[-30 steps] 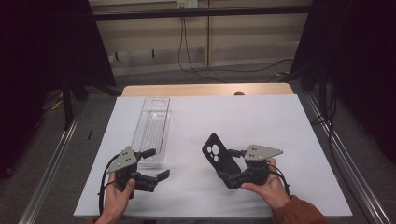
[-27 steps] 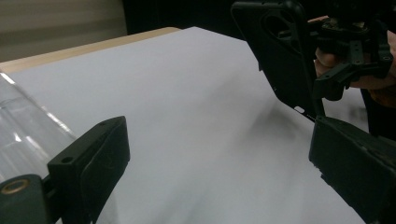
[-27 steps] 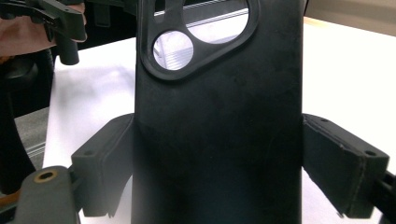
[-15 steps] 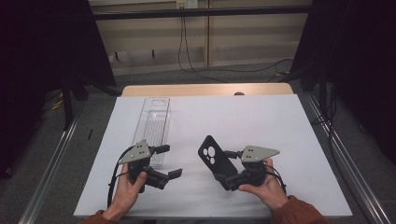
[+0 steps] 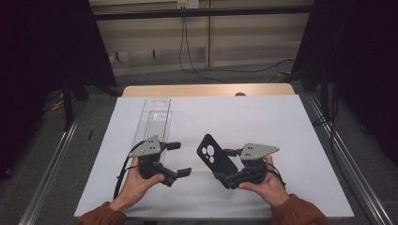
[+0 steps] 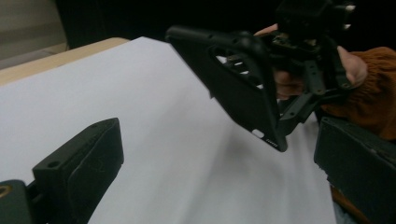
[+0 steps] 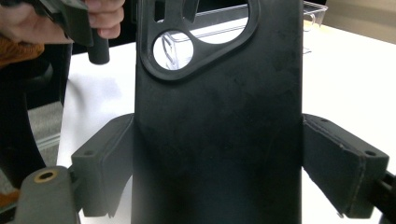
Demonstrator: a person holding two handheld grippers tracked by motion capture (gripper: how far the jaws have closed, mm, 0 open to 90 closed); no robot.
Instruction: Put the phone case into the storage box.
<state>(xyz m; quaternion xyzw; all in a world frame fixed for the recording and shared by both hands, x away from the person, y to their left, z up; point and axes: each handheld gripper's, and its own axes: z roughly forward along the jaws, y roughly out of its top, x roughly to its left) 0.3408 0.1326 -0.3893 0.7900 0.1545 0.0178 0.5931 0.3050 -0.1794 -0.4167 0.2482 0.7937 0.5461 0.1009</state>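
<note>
Lying beyond both hands, clear tray (image 5: 152,123) on white sheet (image 5: 281,122), right gripper (image 5: 228,165) clamping tilted black phone case (image 5: 214,154), left gripper (image 5: 178,159) spread wide, empty, facing it.

– What have you got in your right gripper (image 5: 224,165)?

– You're holding a matte black phone case (image 5: 216,158), with a rounded camera cutout at its far end. It's clamped across its width between the two jaws, its lower end down in the gripper, the cutout end tilted up and away, off the table (image 5: 281,122). Your left gripper (image 5: 177,158) sits near it, apart.
</note>
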